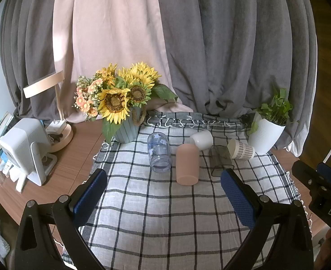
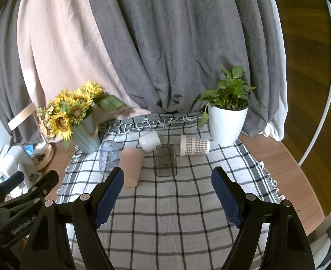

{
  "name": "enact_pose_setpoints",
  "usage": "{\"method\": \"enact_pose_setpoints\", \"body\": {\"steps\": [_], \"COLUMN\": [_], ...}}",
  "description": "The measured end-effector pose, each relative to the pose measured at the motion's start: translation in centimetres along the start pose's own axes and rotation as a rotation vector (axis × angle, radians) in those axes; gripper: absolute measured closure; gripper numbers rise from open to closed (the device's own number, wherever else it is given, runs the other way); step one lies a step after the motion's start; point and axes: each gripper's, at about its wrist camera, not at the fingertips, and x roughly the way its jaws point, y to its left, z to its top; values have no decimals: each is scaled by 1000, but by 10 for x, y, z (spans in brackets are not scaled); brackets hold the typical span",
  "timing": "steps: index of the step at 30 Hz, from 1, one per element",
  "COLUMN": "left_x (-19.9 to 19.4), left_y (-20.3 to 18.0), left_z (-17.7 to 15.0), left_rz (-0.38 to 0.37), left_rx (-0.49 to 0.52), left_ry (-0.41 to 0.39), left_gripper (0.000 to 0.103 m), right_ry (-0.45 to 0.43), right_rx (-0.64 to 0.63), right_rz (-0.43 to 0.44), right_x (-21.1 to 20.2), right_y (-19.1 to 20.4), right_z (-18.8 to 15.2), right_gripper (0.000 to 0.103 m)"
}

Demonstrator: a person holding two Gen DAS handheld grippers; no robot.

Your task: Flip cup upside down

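Several cups lie on their sides on the checked cloth (image 1: 156, 207): a clear bluish cup (image 1: 159, 155) (image 2: 108, 156), a pink cup (image 1: 187, 164) (image 2: 130, 166), a white cup (image 1: 201, 139) (image 2: 149, 141), a smoky square cup (image 1: 221, 160) (image 2: 165, 160) and a checked paper cup (image 1: 240, 149) (image 2: 194, 145). My left gripper (image 1: 164, 191) is open and empty, just short of the pink cup. My right gripper (image 2: 167, 191) is open and empty, just short of the smoky cup.
A sunflower vase (image 1: 126, 112) (image 2: 84, 132) stands at the back left of the cloth. A white plant pot (image 1: 265, 135) (image 2: 227, 123) stands at the back right. A lamp (image 1: 52, 117) and a white device (image 1: 24, 148) stand on the wooden table at left. Curtains hang behind.
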Motion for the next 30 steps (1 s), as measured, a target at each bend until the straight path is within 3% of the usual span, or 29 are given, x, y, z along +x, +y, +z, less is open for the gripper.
{"method": "enact_pose_setpoints", "body": {"steps": [30], "left_x": [6], "left_y": [1], "left_z": [2], "left_rz": [11], "left_rx": [-8], "left_ry": [0], "left_gripper": [0], "right_ry": [8], "right_rx": [-11], "right_rz": [10], "right_x": [2], "right_y": [2], "right_z": [0], "right_gripper": [23]}}
